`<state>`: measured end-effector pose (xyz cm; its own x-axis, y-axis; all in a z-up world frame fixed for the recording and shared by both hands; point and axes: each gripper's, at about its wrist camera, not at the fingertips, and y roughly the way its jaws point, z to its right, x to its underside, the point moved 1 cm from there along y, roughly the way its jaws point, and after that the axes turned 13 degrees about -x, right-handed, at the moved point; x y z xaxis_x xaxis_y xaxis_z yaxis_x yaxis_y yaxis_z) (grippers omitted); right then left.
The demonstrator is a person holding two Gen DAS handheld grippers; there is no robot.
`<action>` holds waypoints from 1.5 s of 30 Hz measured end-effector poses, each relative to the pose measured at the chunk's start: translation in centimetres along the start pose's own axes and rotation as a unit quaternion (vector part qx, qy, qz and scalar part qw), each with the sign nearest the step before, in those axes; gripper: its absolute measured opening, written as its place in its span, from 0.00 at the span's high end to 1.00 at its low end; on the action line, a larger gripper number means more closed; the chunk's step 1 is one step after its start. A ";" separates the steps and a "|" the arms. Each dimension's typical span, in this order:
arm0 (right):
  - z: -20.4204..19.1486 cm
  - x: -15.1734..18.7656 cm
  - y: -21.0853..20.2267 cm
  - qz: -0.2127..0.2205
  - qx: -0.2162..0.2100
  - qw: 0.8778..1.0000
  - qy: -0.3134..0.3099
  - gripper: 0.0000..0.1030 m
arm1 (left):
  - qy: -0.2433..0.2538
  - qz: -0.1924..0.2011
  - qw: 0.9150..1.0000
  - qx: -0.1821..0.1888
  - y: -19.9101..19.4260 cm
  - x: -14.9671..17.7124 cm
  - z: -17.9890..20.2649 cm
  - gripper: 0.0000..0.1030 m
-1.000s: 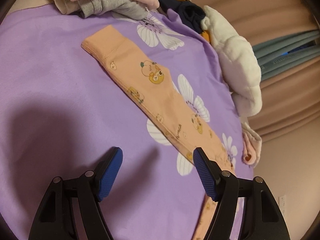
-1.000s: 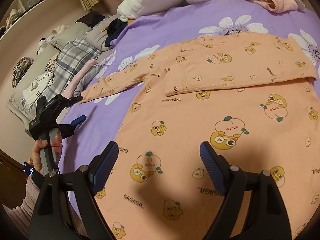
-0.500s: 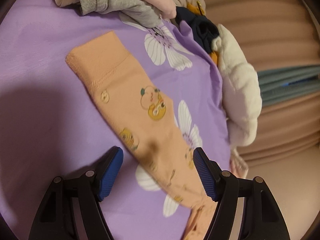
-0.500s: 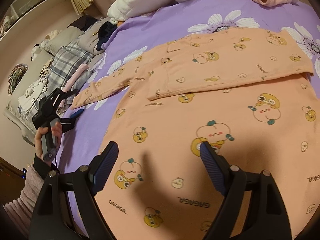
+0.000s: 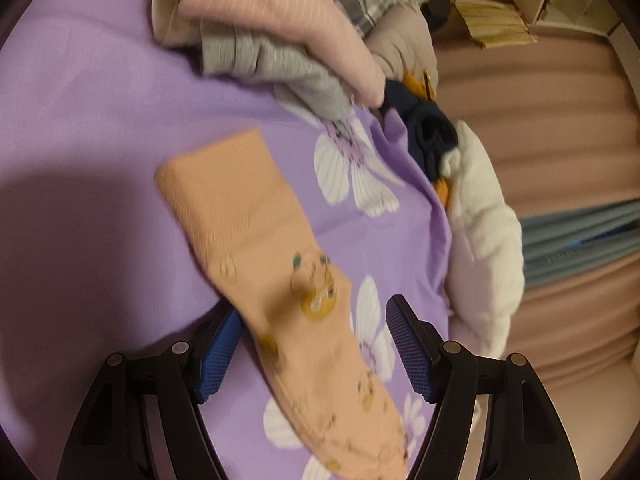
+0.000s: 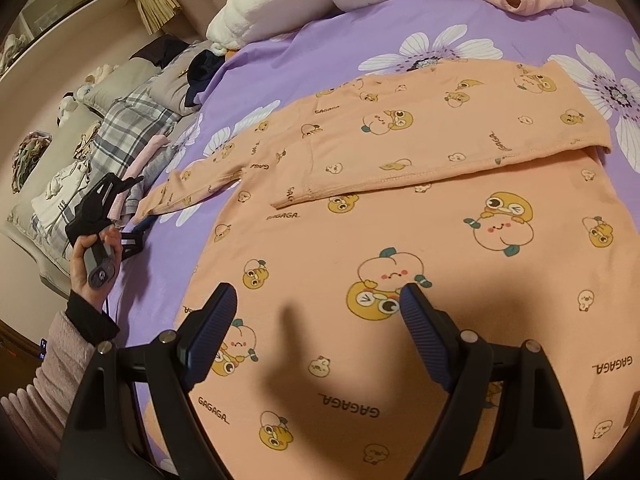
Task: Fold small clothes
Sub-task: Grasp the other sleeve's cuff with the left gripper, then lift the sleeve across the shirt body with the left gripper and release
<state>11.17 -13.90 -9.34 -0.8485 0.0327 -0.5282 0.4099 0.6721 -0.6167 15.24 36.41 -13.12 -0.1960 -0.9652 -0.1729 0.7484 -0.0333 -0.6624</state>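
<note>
I am folding a little orange shirt (image 6: 400, 248) with cartoon fruit on it. It lies flat on the purple bed (image 6: 320, 40). One sleeve (image 6: 440, 132) is already folded across the chest. The other sleeve (image 5: 256, 256) sticks straight out to the side, so I think that one is next.

My left gripper (image 5: 316, 352) is right over that sleeve, partway up from the cuff (image 5: 216, 172). Its fingers (image 5: 408, 352) are wide apart, one on each side of the sleeve, and they hold nothing. This view is a bit blurry, so I cannot tell if the finger tips touch the cloth.

My right gripper (image 6: 316, 340) hangs over the lower part of the shirt. Its fingers (image 6: 420, 332) are wide apart too, with nothing in them.

Next I think I need to lower the left fingers onto the sleeve, pinch it, then lift and lay it across the chest over the other sleeve. The cloth is thin and floppy, so I should pinch both layers or it may slip out.

A pile of other clothes (image 5: 280, 40) sits just past the cuff, so I should not catch those by mistake.
</note>
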 end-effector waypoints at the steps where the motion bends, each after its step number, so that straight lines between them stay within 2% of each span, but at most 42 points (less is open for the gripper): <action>1: 0.1 0.0 -0.1 0.000 0.001 1.000 0.000 0.18 | 0.003 0.002 1.000 -0.006 0.2 -0.3 0.2 0.31; 4: 0.5 0.2 -0.5 0.003 0.006 1.000 0.005 0.18 | 0.022 0.014 0.999 -0.027 0.6 -0.8 1.1 0.31; 6: 0.9 0.3 -0.7 0.004 0.010 1.000 0.010 0.18 | 0.042 0.022 0.998 -0.043 0.7 -0.9 1.8 0.38; 8: 1.0 0.3 -1.0 0.007 0.013 1.000 0.011 0.18 | 0.060 0.023 0.997 -0.050 0.8 -0.9 2.3 0.66; 9: 1.0 0.3 -1.1 0.008 0.013 1.000 0.011 0.18 | 0.074 0.024 0.995 -0.060 0.9 -0.9 2.6 0.76; 10: 0.9 0.3 -1.2 0.009 0.015 1.000 0.009 0.18 | 0.090 0.023 0.993 -0.074 1.0 -0.9 3.0 0.95; 11: 0.9 0.3 -1.3 0.011 0.015 1.000 0.008 0.18 | 0.098 0.021 0.992 -0.083 1.1 -0.9 3.1 0.98; 13: 0.8 0.2 -1.6 0.015 0.016 1.000 0.004 0.18 | 0.111 0.026 0.989 -0.097 0.8 -0.9 3.4 0.98; 18: 0.7 0.5 -2.2 0.021 0.013 1.000 0.002 0.18 | 0.150 0.037 0.984 -0.086 -1.2 -0.1 4.8 0.99; 21: 0.8 0.5 -2.9 0.029 0.011 1.000 0.004 0.18 | 0.212 0.040 0.974 -0.075 -3.0 1.5 7.2 0.99; 26: 0.6 0.9 -4.4 0.049 -0.003 0.999 0.001 0.18 | 0.307 0.044 0.950 -0.046 -6.2 5.5 11.9 0.99; 31: 1.0 1.5 -5.0 0.050 -0.006 0.999 0.005 0.18 | 0.365 0.031 0.930 -0.011 -8.0 10.7 15.8 0.99; 36: 1.8 1.3 -6.7 0.072 -0.011 0.997 0.009 0.18 | 0.419 0.016 0.908 0.011 -8.9 15.9 18.8 0.99; 39: 2.4 1.3 -7.6 0.082 -0.013 0.996 0.016 0.18 | 0.456 0.009 0.890 0.020 -9.2 19.2 20.1 0.99; 43: 3.6 1.3 -8.2 0.091 -0.019 0.995 0.037 0.18 | 0.513 -0.003 0.858 0.016 -7.7 24.0 20.9 0.99; 45: 4.2 1.4 -8.5 0.096 -0.022 0.994 0.051 0.18 | 0.525 -0.016 0.851 0.010 -6.6 25.6 20.5 0.99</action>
<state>7.90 -22.65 -7.35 -0.7860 0.2367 -0.5711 0.5546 0.6780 -0.4824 18.27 6.61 1.71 -0.6672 -0.2010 -0.7172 0.7400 -0.0696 -0.6690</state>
